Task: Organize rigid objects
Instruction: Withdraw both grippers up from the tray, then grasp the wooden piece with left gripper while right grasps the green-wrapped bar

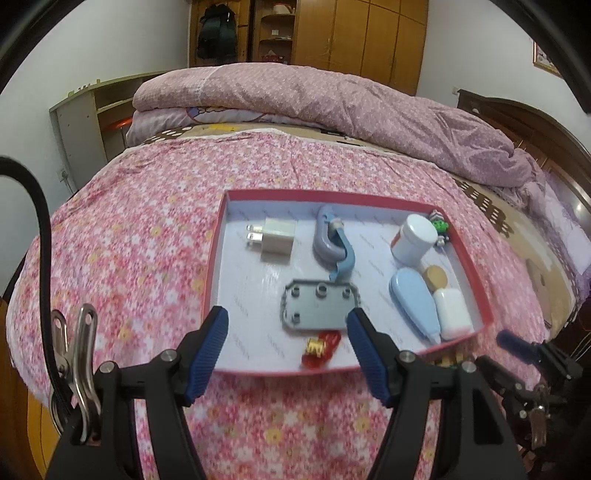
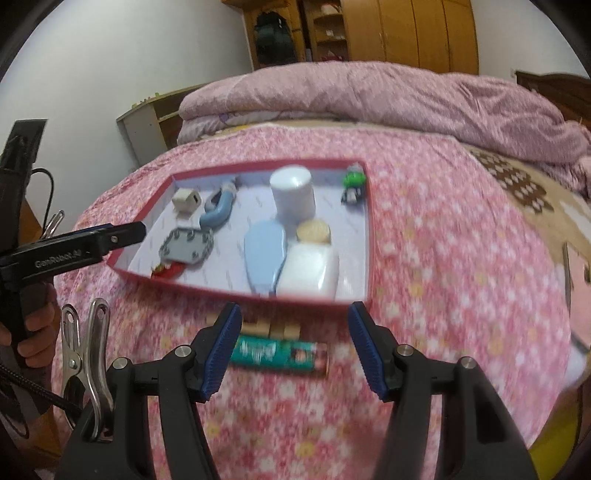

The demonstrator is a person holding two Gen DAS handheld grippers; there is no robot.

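Note:
A red-rimmed tray (image 1: pixel 218 236) lies on the flowered bedspread. In it are a white charger (image 1: pixel 276 240), a grey-blue carabiner (image 1: pixel 330 243), a grey plate (image 1: pixel 319 308), a small red charm (image 1: pixel 320 349), a white jar (image 1: pixel 413 240), a light blue oval case (image 1: pixel 413 299), a white bottle (image 1: pixel 452 308) and a green toy (image 1: pixel 439 225). My left gripper (image 1: pixel 287 332) is open and empty above the tray's near edge. My right gripper (image 2: pixel 293 328) is open and empty above a teal tube (image 2: pixel 279 354) and a wooden piece (image 2: pixel 273 328) lying in front of the tray (image 2: pixel 240 295).
A folded pink quilt (image 1: pixel 332 99) lies across the far side of the bed. A wooden headboard (image 1: pixel 535 122) stands at right. Shelves (image 1: pixel 92 107) and a wardrobe (image 1: pixel 362 33) stand behind. The left gripper shows at left in the right wrist view (image 2: pixel 122 232).

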